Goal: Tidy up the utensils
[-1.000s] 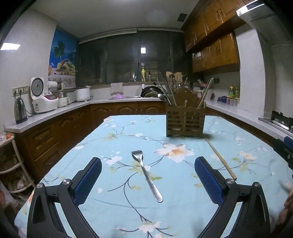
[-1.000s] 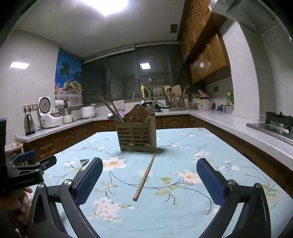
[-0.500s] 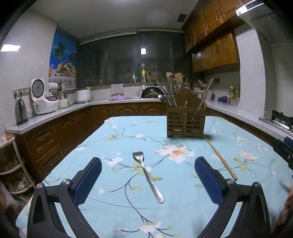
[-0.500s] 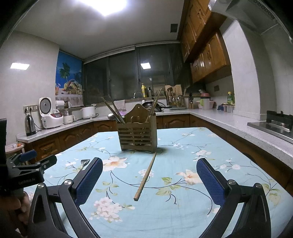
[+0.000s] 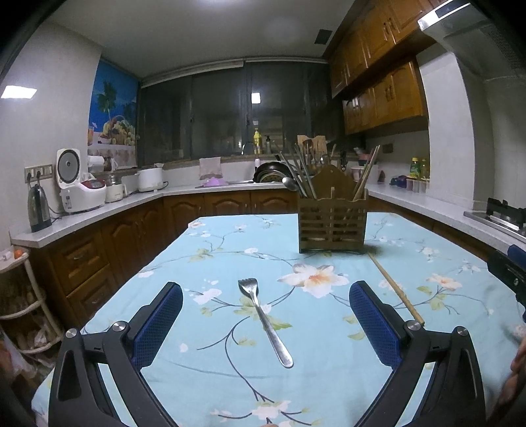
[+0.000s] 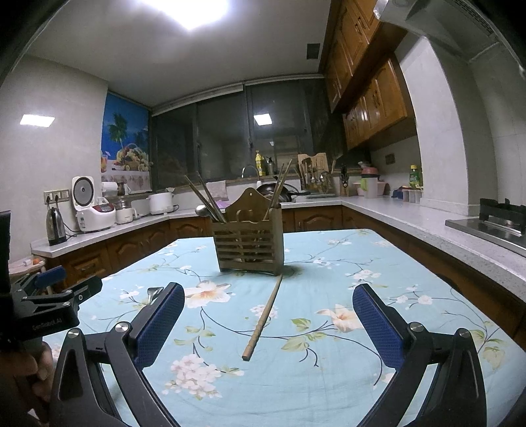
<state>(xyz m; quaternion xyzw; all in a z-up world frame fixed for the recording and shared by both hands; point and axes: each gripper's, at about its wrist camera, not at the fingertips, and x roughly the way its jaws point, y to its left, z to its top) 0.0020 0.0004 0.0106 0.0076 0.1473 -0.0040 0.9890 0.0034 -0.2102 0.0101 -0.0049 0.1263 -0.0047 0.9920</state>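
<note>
Shiny metal fork (image 5: pixel 263 317), seemingly wooden chopstick (image 6: pixel 263 320), cloth tablecloth (image 5: pixel 213 249).

Walls: pale grey, with a tropical fruit poster (image 5: pixel 113 108) at the left.
Windows: wide dark panes (image 6: pixel 236 131) along the far wall.
Light: a bright ceiling panel (image 6: pixel 197 10) overhead.
Cabinets: brown wooden upper cabinets (image 5: pixel 378 75) at the right, matching lower cabinets (image 5: pixel 98 249) beneath a pale L-shaped counter (image 5: pixel 98 213).
Tabletop: covered by a light blue floral cloth (image 5: pixel 328 377).

Fork (image 5: pixel 264 320) flat between wide-spread hand-held gripper (image 5: pixel 266 317) fingers, seemingly untouched.
</note>
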